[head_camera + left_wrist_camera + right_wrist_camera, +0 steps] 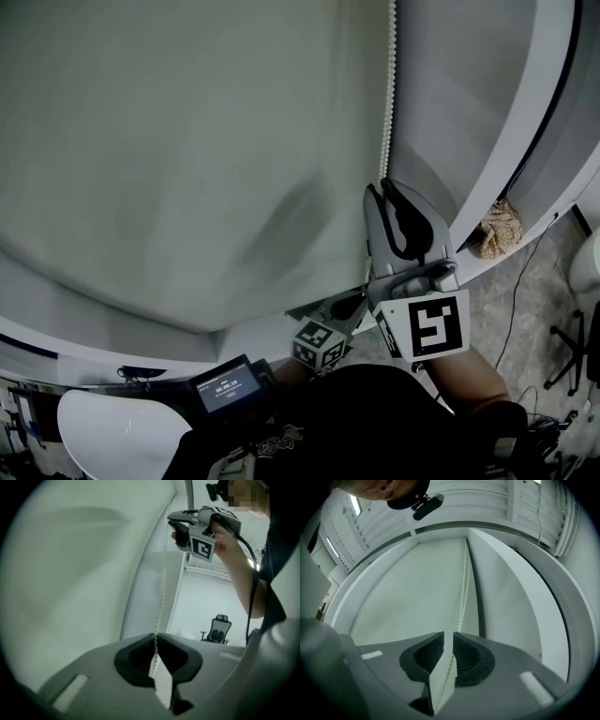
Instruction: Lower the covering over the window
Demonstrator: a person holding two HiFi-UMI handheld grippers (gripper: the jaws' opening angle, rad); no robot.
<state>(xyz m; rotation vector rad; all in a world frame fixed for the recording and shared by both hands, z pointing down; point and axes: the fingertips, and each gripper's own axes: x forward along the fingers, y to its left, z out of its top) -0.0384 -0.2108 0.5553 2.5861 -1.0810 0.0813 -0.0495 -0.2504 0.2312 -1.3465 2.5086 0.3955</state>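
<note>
The left tongs [156, 641] are pinched closed on the white bead chain [161, 592], which runs straight up from them. The right tongs [448, 641], higher on the same chain, stand a narrow slit apart with the beads passing through the gap unpressed. Just left of the chain, the grey roller blind [187, 159] covers the window, its bottom edge close above the white sill [94, 342].

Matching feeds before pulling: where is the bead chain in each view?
Head view: bead chain hangs top middle, above the right tool.
Left gripper view: centre, clamped in the left tool.
Right gripper view: centre, between its jaws.
Shared landmark: pale blind left of it.
</note>
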